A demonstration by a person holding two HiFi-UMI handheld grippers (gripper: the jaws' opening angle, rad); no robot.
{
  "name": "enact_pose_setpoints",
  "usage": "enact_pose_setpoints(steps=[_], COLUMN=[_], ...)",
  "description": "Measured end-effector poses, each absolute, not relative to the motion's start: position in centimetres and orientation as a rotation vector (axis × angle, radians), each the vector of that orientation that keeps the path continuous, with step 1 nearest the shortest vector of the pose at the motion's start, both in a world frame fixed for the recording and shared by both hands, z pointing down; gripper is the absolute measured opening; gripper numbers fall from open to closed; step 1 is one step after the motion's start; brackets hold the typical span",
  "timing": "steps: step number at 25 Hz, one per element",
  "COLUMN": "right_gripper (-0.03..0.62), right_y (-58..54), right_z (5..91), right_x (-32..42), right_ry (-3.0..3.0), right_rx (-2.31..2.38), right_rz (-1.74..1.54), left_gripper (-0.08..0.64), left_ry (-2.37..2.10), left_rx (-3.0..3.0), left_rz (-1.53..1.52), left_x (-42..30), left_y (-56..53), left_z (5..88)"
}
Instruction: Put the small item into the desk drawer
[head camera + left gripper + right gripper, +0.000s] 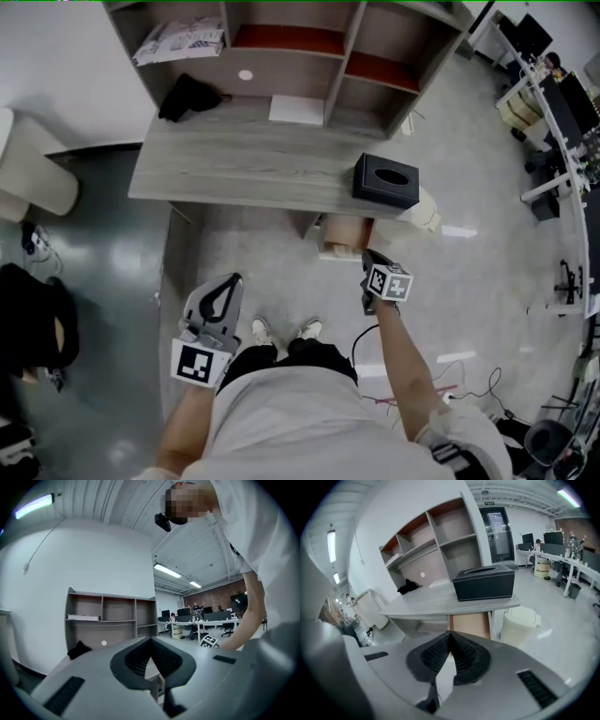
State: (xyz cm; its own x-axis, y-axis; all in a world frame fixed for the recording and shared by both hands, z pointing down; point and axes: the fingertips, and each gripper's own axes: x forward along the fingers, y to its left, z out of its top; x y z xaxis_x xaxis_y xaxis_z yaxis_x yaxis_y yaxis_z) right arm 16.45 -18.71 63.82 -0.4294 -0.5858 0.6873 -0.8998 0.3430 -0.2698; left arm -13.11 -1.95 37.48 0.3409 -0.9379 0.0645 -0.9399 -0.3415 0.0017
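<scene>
Pale grey wood-grain surface (244, 169), long and flat, with a boxy grey shelf unit (349, 56) along its back, reddish-brown inside a few cubbies. Black rectangular tissue box (385, 181) with a leather look and an oval slot, sat at the right end of the surface. Crumpled black cloth (187, 97) toward the upper left, and a flat white sheet (296, 109) to its right, both at the foot of the shelves. Rounded white bin (424, 212) on the glossy grey floor by the surface's right end.

Drawer (343, 232) sticking out from under the right end, just below the tissue box in the frame, tan and wood-look inside. Can't tell where the small item is. Can't make it out in the drawer either, too small and shadowed.

Left tongs (232, 279) at lower left of the head view: smooth grey plastic, ribbed black pads, tips pressed together on nothing, well clear of the surface.

Right tongs (369, 257) near the drawer front but apart from it. Clamped tight too, ribbed pads meeting in a point, nothing pinched, facing the drawer in the right gripper view.
</scene>
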Motion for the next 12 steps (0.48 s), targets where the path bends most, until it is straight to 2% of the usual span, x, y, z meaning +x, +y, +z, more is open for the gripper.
enact_pose_setpoints(steps=[12], right_gripper=[0.021], right_y=[-20.5], right_z=[50.1], right_x=[17.5], right_ry=[-2.411], right_rx=[1.445], right_rz=[0.715], left_gripper=[0.017], left_ry=[-1.9], left_rx=[2.575], left_rz=[-0.011], left_x=[-14.8], left_y=[-1.9], left_z=[32.5])
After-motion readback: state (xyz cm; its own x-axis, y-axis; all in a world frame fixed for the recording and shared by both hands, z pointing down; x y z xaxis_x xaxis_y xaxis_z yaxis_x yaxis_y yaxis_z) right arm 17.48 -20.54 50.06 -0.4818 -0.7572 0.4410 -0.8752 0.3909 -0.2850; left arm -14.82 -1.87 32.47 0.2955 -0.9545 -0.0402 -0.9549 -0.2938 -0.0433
